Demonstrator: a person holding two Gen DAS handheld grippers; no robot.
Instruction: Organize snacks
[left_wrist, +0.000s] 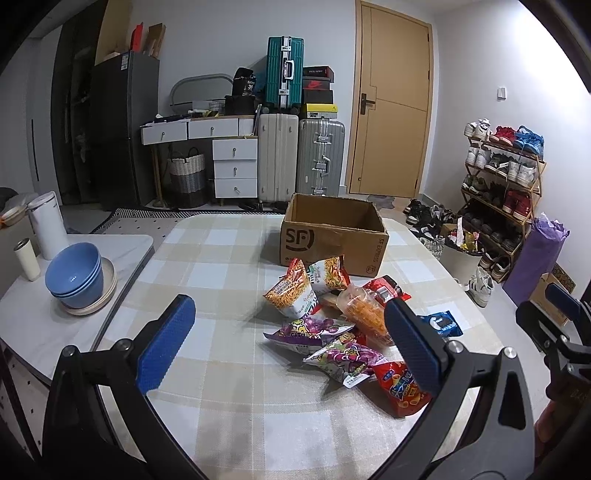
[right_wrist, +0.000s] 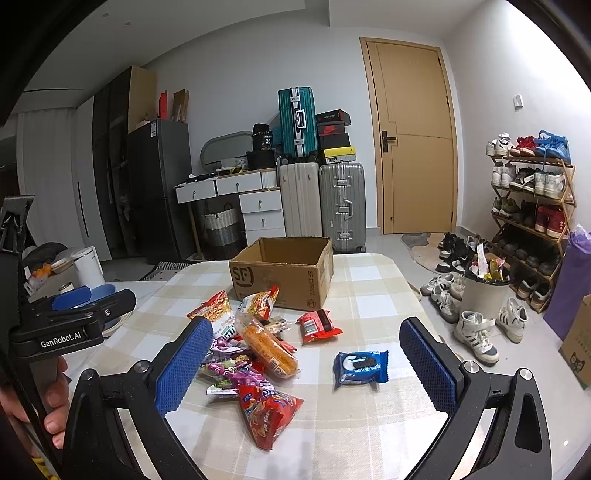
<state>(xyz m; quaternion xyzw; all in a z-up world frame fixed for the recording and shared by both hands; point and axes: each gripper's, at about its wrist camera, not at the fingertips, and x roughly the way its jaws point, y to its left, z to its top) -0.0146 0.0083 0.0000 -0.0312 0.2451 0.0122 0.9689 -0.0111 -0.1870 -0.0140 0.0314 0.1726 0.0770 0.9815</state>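
Note:
A heap of snack bags (left_wrist: 332, 325) lies on the checked tablecloth in front of an open, empty cardboard box (left_wrist: 332, 236). The heap (right_wrist: 255, 347) and the box (right_wrist: 284, 273) also show in the right wrist view. A blue cookie pack (right_wrist: 360, 365) lies apart to the right; a red pack (right_wrist: 317, 325) lies near the box. My left gripper (left_wrist: 291, 347) is open and empty above the table, left of the heap. My right gripper (right_wrist: 306, 365) is open and empty, above the gap between heap and cookie pack.
A side table at the left holds stacked blue bowls (left_wrist: 75, 275), a white canister (left_wrist: 46, 225) and a small cup (left_wrist: 26, 260). Right of the table stand a full bin (right_wrist: 482, 291), shoes on the floor and a shoe rack (right_wrist: 532, 199). Suitcases and drawers stand at the back.

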